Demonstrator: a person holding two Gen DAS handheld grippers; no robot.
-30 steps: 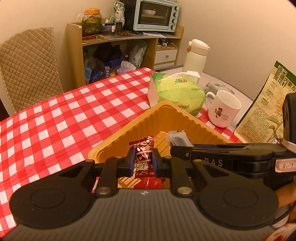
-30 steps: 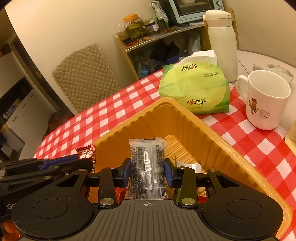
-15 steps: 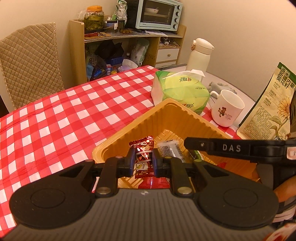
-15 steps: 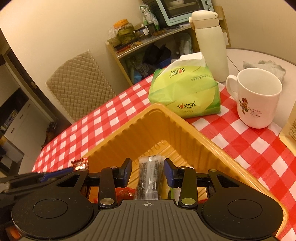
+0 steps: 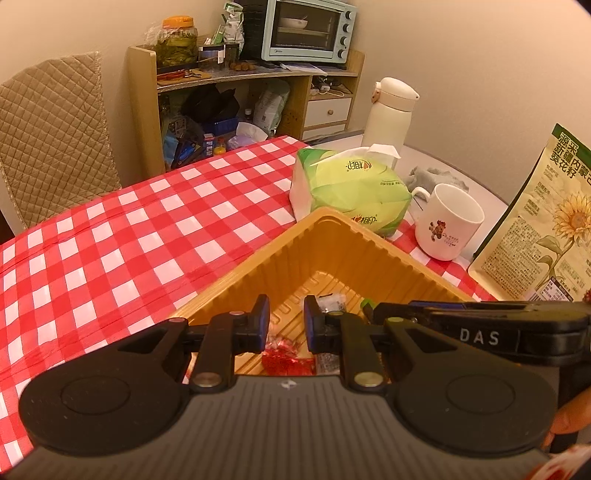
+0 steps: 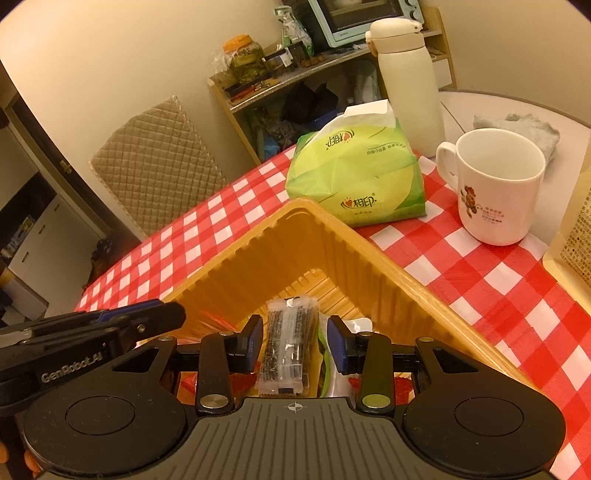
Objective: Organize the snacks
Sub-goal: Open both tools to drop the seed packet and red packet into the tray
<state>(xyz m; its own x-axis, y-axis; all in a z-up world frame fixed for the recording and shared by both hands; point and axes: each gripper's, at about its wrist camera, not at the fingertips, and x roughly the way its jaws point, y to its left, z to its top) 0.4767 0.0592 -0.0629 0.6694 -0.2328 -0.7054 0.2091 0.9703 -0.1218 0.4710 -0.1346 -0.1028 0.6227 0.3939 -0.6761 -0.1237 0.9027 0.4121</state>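
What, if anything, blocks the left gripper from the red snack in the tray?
Nothing visible does. The red snack lies in the orange tray, right under the left gripper's parted jaws. The right gripper is off to one side, not between them.

A home dining corner is shown. The bench (image 5: 110, 236) is covered with a red checked cloth, with a mug (image 5: 447, 221), tissues (image 5: 354, 188) and a flask (image 5: 388, 110) set on it. A toaster oven (image 5: 306, 29) and jar (image 5: 177, 40) are kept on a cluttered shelf (image 5: 221, 77) beside a padded chair (image 5: 51, 129).
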